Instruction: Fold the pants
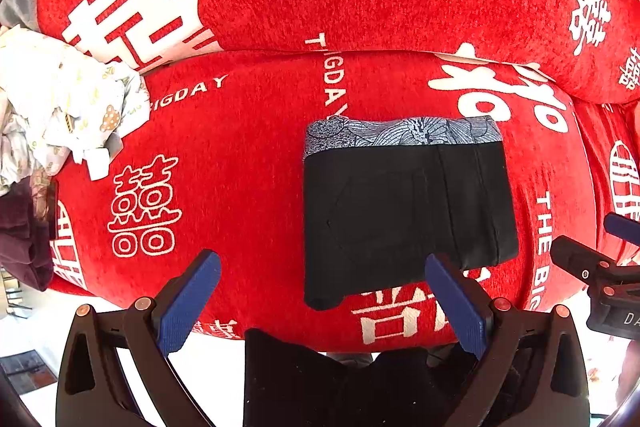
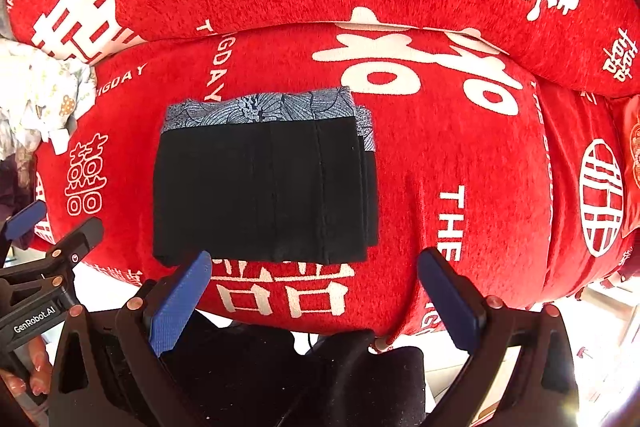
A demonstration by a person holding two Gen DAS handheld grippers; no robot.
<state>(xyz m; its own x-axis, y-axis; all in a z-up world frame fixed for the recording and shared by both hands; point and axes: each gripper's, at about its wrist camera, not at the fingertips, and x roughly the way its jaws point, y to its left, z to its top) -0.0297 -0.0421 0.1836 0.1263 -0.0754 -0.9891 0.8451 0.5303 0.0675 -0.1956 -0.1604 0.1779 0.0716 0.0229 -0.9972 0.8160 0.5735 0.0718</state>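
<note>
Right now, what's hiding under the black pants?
The folded black pants lie on the red cover with white writing. A blue-patterned layer sticks out at the far edge. The print right beneath the pants is covered, so I can't see it.

bright daylight | blown-out whites below | fisheye edge warp | sharp centre

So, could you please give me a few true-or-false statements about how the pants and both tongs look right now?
1. The black pants lie folded into a compact rectangle on the red cover. True.
2. The left tongs are clamped on the pants. False: they are open, holding nothing.
3. The right tongs are open. True.
4. A patterned blue-grey band shows along the pants' far edge. True.
5. The crumpled white printed cloth lies on top of the pants. False: it lies apart, to the left.
</note>
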